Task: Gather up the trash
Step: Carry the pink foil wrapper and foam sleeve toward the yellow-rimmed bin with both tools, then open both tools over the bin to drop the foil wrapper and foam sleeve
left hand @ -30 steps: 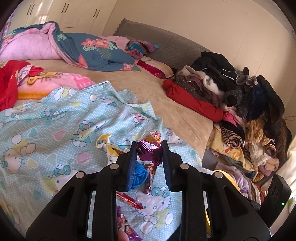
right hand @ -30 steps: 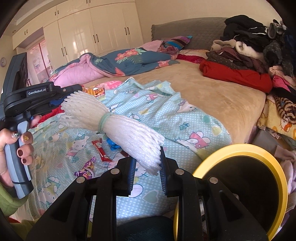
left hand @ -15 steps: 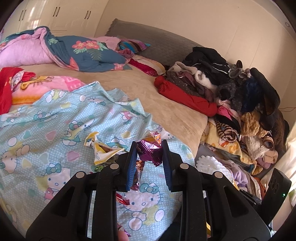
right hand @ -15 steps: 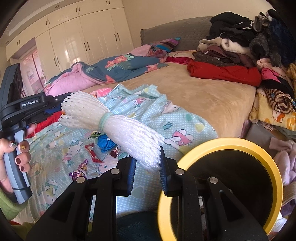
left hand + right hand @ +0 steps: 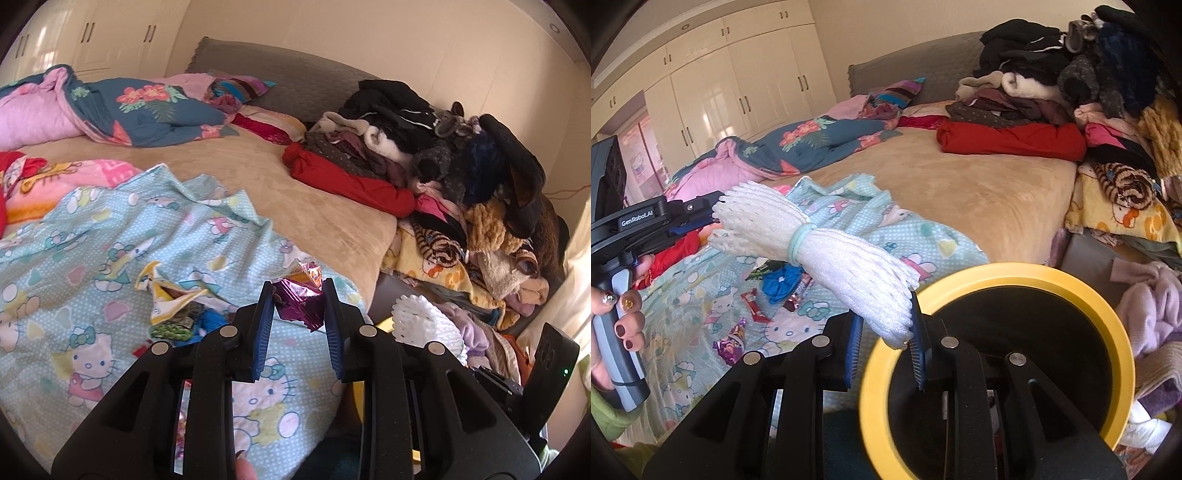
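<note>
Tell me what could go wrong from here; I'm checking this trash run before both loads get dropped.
1. The right tool pinches only one end of the long white foam-net bundle; the far end juts past the yellow-rimmed black bin and might catch its rim or tip out.
2. The left tool holds the crinkled purple foil wrapper by an edge; it may slip.

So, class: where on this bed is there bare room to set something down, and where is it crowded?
Free: the tan bedspread, bordered by the floral quilt, the red garment and the Hello Kitty sheet. Crowded: the clothes pile on the right, and the wrappers littering the sheet's near part.
</note>
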Action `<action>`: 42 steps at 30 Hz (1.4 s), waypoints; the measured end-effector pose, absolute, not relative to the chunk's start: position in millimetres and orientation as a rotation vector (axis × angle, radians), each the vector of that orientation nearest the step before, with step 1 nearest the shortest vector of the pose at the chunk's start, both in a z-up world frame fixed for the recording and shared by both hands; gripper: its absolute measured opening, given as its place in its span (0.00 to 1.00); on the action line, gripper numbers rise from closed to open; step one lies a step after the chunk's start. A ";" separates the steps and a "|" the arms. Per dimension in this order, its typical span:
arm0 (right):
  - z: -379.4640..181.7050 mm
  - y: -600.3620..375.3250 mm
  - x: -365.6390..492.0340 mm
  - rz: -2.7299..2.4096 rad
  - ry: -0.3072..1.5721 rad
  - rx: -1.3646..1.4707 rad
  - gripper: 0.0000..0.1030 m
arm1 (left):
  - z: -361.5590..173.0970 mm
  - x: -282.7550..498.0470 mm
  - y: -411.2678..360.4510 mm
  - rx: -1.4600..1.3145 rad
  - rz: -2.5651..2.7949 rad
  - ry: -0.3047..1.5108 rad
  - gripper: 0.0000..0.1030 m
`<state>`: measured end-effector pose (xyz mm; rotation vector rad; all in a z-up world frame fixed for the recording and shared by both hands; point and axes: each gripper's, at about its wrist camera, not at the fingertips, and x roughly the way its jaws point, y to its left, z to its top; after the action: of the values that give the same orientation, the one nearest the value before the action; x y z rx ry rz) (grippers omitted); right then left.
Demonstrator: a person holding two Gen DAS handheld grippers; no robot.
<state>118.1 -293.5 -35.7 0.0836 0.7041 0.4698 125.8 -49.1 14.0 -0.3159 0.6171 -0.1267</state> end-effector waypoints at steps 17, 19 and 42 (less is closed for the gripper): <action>-43.8 -364.6 122.2 0.325 0.713 0.190 0.22 | 11.4 131.1 -97.8 -0.248 -0.221 0.652 0.19; -45.5 -370.9 123.3 0.308 0.716 0.189 0.22 | 10.3 131.5 -104.7 -0.237 -0.234 0.658 0.19; -84.1 -423.5 135.0 0.154 0.815 0.296 0.22 | -31.7 134.9 -187.5 -0.125 -0.403 0.788 0.19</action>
<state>135.0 -423.5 -84.1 0.2965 0.8146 0.1539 134.9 -187.5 -31.7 -0.1250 0.7876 -0.4031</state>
